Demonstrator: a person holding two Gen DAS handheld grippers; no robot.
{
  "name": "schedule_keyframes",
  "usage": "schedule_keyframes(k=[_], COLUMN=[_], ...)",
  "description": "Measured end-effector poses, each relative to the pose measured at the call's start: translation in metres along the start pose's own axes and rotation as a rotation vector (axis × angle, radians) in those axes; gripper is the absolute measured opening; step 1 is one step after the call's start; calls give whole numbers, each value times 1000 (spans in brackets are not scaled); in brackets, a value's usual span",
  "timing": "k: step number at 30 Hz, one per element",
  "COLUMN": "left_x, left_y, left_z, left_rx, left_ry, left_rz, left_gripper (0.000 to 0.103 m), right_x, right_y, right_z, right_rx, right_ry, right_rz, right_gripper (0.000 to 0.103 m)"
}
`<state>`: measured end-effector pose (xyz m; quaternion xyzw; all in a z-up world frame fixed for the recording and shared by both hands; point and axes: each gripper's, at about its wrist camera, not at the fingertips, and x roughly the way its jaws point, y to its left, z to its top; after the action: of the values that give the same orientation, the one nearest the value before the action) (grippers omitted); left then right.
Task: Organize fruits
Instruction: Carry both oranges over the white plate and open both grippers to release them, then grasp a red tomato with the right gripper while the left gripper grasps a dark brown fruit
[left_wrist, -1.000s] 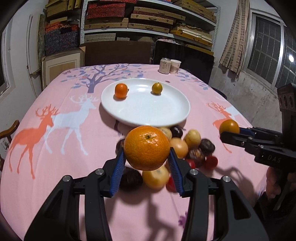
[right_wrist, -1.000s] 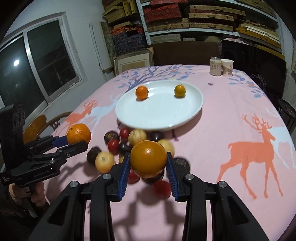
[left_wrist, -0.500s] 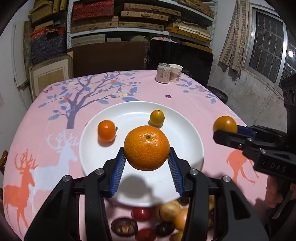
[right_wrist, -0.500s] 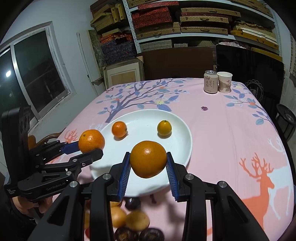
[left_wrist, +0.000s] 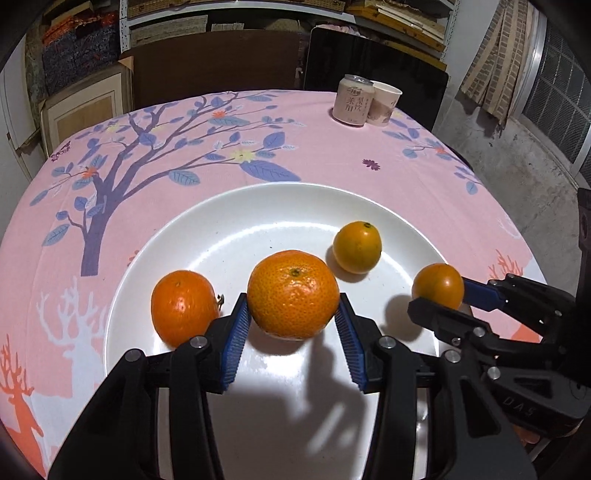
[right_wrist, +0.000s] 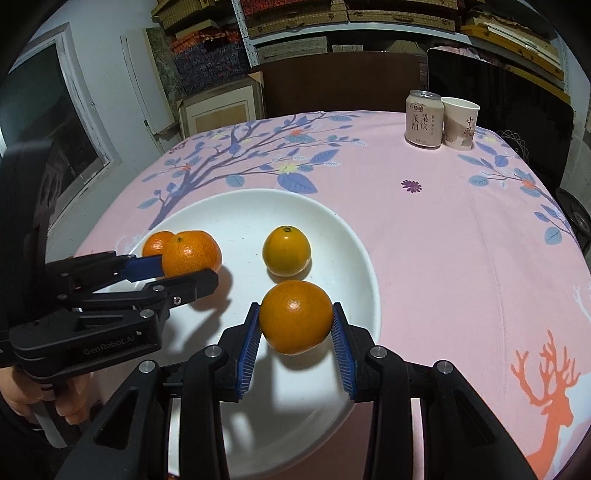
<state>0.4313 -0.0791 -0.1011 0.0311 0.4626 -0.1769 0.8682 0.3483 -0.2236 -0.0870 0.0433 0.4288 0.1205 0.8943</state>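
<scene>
My left gripper is shut on a large bumpy mandarin and holds it over the white plate. My right gripper is shut on a smooth orange over the plate's right part. Each gripper shows in the other's view: the right one with its orange, the left one with its mandarin. On the plate lie a small mandarin, also in the right wrist view, and a yellow-orange citrus.
A drink can and a paper cup stand at the table's far right edge. The pink tablecloth has tree and deer prints. Shelves, boxes and a dark chair stand behind the table.
Both grippers moved forward and down from over the fruit pile to over the plate, each still holding its fruit. The pile has dropped out of view.
</scene>
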Motion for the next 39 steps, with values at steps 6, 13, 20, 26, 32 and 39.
schedule_keyframes(k=[6,13,20,26,32,39], left_x=[-12,-93,-167,-173,-168,-178], left_y=[1,-8,-19,-20,-6,-7], left_z=[-1,-43,-142,-217,-254,-260], left_rx=[-13,24,78,57,-39,-49], left_ry=[-28,-138,-200,-161,-114,-132], left_rz=[7,-9,2,-11,-18,19], left_gripper=[71,77,86,88,88,88], right_x=[-12,-82,-125,-138,-128,-121], right_y=[-8,1,24,52,57,71], right_z=[0,-21,-111,-175,-191,-196], right_rx=[30,5,-56,-98,-91,-128], right_ry=[-67,-176,-104,-55,-47,-68], right_rz=[19,51,34,53,23,15], right_gripper=[68,68,68,68,68,67])
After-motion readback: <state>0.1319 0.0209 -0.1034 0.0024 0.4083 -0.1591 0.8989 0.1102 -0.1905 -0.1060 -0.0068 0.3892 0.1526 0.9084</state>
